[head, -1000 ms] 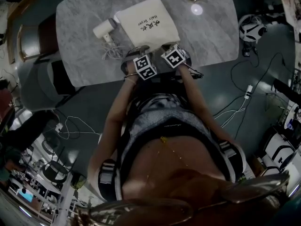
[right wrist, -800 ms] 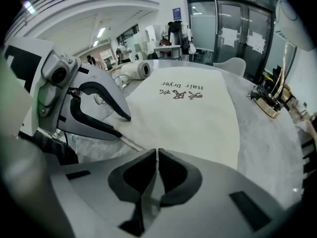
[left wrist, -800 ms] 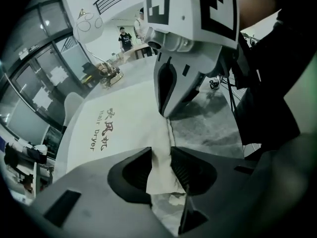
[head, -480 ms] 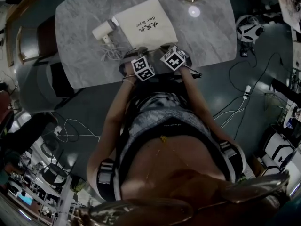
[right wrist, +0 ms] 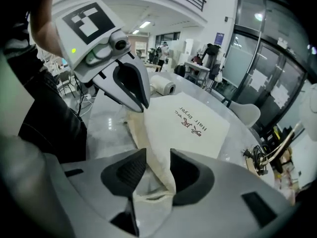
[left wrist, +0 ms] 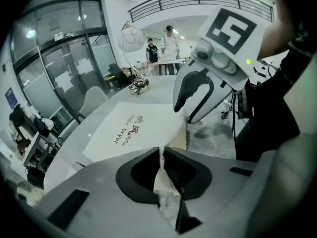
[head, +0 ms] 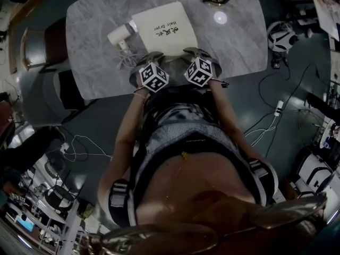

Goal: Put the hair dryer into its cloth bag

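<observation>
We see the left gripper (left wrist: 161, 157) with its jaws nearly together, pinching the near edge of the cream cloth bag with dark printed lettering (left wrist: 130, 131); they have just been closing on that fold. The right gripper (right wrist: 158, 165) has just been opening, and its jaws now stand apart with a bunched fold of the same edge loose between them. The white hair dryer (head: 121, 34) lies on the grey marble table (head: 234, 41), beyond the left gripper and to its left, just beside the bag's far corner. Compared with a second ago, both grippers sit higher and have rolled, and the bag's near edge has lifted.
</observation>
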### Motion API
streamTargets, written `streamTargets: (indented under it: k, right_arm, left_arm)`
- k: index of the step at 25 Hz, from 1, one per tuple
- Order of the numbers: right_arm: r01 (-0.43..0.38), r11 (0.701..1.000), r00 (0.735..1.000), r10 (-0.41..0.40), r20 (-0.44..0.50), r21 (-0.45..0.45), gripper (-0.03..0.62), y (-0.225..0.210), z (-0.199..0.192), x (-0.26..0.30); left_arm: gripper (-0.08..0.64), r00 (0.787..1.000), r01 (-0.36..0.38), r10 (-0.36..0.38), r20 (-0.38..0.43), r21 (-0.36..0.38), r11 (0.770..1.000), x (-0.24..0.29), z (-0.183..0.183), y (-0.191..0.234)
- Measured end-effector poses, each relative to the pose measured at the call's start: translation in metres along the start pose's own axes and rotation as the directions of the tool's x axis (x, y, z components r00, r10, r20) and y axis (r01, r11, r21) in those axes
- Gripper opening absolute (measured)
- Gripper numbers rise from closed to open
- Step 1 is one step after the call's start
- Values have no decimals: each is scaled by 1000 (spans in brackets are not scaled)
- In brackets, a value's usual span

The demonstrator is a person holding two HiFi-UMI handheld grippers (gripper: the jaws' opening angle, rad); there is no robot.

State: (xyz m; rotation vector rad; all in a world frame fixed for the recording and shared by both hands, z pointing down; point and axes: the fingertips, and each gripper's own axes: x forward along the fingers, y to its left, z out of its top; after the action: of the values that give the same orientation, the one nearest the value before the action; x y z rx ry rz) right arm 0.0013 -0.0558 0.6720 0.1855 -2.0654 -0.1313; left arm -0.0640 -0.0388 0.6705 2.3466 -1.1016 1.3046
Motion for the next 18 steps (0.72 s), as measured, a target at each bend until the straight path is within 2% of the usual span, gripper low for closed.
streamTargets:
  k: [5,8,11,14,18]
  right_arm:
    - [79,990,996,-84,-35,-120,212,-8,0,1]
    - [106,978,991,-118,-56,-181,212,-14,1,3]
    - [110,969,989,-128,-69,-221,206,-16,6,6]
    - [110,970,991,-123,-48,-218,109,-17,14,4]
    - [107,982,994,-111,-16,-155,80,-22,24,-4]
  left_arm:
    - [35,997,27,-20,70,-99,995,-16,7,12]
    - [35,994,35,-24,103,-106,994,-24,9,19]
    - [35,994,22,-14,113,-76,997,-31,7,25]
    - [35,992,6,4,126,-81,997,-35,2,31]
    - [35,988,-2,21,151,-127,992,-38,1,40]
